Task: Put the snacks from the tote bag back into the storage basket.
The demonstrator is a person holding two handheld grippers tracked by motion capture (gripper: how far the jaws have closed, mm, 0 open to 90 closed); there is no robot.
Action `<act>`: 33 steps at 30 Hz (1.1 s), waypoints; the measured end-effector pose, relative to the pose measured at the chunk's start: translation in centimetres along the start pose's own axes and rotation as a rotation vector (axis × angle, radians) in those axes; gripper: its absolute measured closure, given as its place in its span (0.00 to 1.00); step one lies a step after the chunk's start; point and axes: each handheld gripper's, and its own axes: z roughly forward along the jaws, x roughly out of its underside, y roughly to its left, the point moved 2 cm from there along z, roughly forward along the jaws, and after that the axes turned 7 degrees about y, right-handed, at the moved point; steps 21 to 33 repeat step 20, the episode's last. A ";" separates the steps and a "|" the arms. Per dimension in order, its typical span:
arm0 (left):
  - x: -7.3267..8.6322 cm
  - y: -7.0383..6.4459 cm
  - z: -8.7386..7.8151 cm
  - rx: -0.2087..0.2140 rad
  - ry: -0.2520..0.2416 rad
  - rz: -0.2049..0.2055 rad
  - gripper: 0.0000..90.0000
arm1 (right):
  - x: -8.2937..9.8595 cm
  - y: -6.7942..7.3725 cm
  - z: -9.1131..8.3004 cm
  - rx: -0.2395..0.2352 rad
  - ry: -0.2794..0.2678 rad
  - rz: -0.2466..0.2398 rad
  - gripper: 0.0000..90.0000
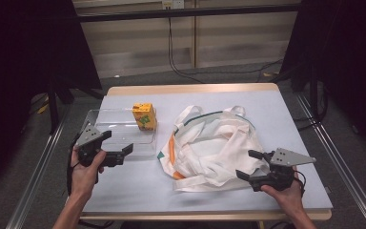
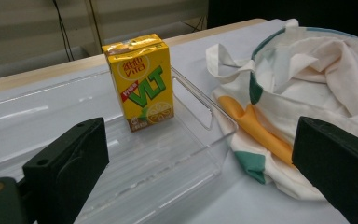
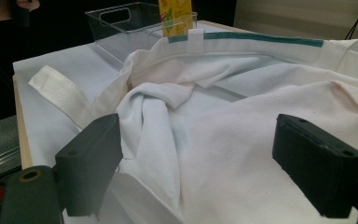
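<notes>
A yellow drink carton (image 1: pixel 144 116) (image 2: pixel 142 84) stands upright in the right end of a clear plastic tray (image 1: pixel 114 124) (image 2: pixel 158 172). A crumpled white cloth bag (image 1: pixel 214 148) (image 2: pixel 307 79) (image 3: pixel 242 126) with green and orange trim lies at the middle of the table. My left gripper (image 1: pixel 121 143) (image 2: pixel 200 168) is open over the tray's near edge, facing the carton. At the bag's near right edge my right gripper (image 1: pixel 250 164) (image 3: pixel 196 168) is open, its jaws on either side of a fold of cloth. The carton's top (image 3: pixel 175 16) peeks over the bag's rim.
The table has a pale blue cover (image 1: pixel 267 114) with a wooden edge (image 1: pixel 190 89). One bag strap (image 3: pixel 58 91) lies flat on the cover. Black curtains flank the table and cables (image 1: pixel 181 62) run on the floor behind it.
</notes>
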 end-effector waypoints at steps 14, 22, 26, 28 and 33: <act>5.5 -0.7 -3.2 -0.022 -0.043 -0.054 0.04 | 0.0 -0.1 0.2 0.001 0.006 0.008 0.18; 7.8 -1.6 -3.6 -0.022 -0.066 -0.097 0.03 | 0.0 -0.2 0.0 0.009 0.000 0.015 0.18; 7.8 -1.6 -3.6 -0.022 -0.066 -0.097 0.03 | 0.0 -0.2 0.0 0.009 0.000 0.015 0.18; 7.8 -1.6 -3.6 -0.022 -0.066 -0.097 0.03 | 0.0 -0.2 0.0 0.009 0.000 0.015 0.18; 7.8 -1.6 -3.6 -0.022 -0.066 -0.097 0.03 | 0.0 -0.2 0.0 0.009 0.000 0.015 0.18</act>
